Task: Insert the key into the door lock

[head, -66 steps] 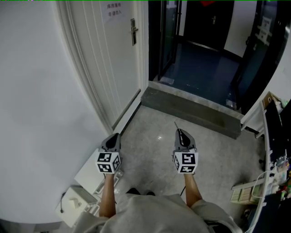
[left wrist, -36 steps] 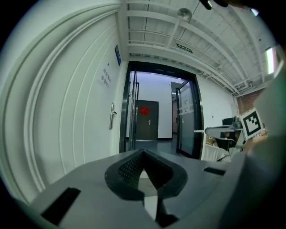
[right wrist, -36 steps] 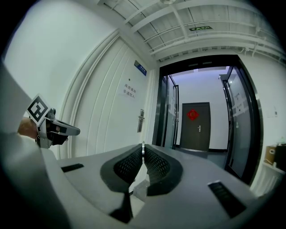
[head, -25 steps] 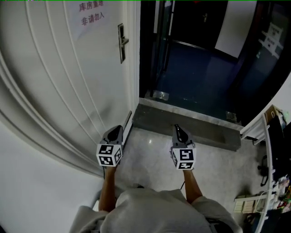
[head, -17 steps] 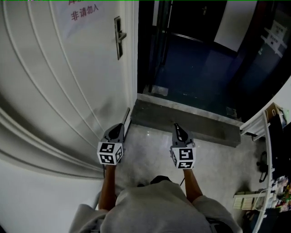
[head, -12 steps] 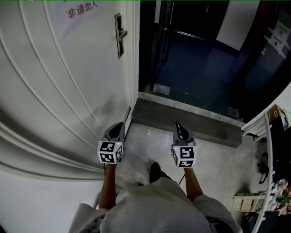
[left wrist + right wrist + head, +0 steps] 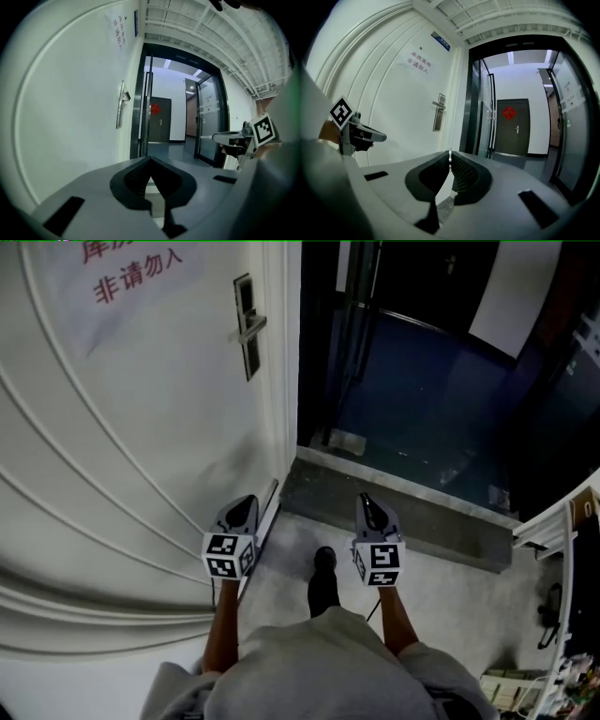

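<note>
Pinching key (image 7: 450, 157) in right gripper (image 7: 367, 504) at lower centre, left gripper (image 7: 246, 504) shut empty alongside, well below lock (image 7: 247, 326) on door (image 7: 141, 427) upper left.

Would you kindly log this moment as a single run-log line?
right gripper: shut on key | left gripper: shut, empty | lock: on door ahead, key not yet there

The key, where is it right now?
In the right gripper view, the key is a thin metal sliver pinched between the shut jaws of the right gripper, with the door handle ahead to its left.
</note>
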### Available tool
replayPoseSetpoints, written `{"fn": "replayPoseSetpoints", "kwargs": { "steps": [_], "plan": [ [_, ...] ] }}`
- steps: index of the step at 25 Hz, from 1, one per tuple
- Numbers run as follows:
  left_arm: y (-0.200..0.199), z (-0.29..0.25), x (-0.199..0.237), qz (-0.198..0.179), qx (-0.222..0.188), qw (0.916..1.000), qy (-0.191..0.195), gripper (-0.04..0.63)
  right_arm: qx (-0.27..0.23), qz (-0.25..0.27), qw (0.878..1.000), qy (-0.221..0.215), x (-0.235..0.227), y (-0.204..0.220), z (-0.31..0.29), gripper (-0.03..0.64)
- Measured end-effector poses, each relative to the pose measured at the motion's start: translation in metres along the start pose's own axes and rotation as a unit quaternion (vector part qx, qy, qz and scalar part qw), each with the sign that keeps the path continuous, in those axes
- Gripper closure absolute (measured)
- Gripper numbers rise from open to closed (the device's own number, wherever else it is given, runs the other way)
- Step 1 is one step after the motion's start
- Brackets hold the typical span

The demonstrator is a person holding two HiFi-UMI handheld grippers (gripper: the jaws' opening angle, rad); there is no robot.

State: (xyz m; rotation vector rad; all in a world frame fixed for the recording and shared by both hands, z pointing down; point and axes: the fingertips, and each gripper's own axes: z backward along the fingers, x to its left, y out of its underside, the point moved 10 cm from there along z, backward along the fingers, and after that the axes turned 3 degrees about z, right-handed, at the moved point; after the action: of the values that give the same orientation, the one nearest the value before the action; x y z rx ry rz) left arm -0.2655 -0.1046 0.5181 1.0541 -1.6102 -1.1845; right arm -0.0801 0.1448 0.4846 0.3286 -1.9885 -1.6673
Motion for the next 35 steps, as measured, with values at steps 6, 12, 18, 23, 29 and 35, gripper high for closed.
{"fn": "replayPoseSetpoints", "kwargs": {
  "steps": [6,12,18,23,29,35],
  "plan": [
    [-0.042,-0.134,0.012,0.0,0.009,0.9999,-0.01,0.578,0.004,-0.004,1.0,-0.029,-0.075,-0.005,-0.125,0.586],
    [-0.089,-0.269,0.017,-0.006,0.016,0.9998,-0.007,0.578,-0.003,-0.001,0.999,-0.043,-0.157,-0.018,-0.24,0.586],
    [-0.108,-0.354,0.026,-0.008,0.025,0.9996,-0.012,0.578,0.002,-0.009,0.999,-0.051,-0.209,-0.014,-0.314,0.586],
    [-0.115,-0.4,0.034,-0.006,0.028,0.9995,-0.012,0.578,0.006,-0.01,0.998,-0.057,-0.231,-0.011,-0.361,0.586],
    [-0.119,-0.43,0.049,-0.004,0.027,0.9996,-0.006,0.578,0.007,-0.006,0.998,-0.059,-0.234,-0.011,-0.392,0.586],
    [-0.123,-0.456,0.064,-0.013,0.027,0.9995,0.013,0.578,0.013,-0.004,0.999,-0.044,-0.234,-0.011,-0.413,0.586]
  ]
}}
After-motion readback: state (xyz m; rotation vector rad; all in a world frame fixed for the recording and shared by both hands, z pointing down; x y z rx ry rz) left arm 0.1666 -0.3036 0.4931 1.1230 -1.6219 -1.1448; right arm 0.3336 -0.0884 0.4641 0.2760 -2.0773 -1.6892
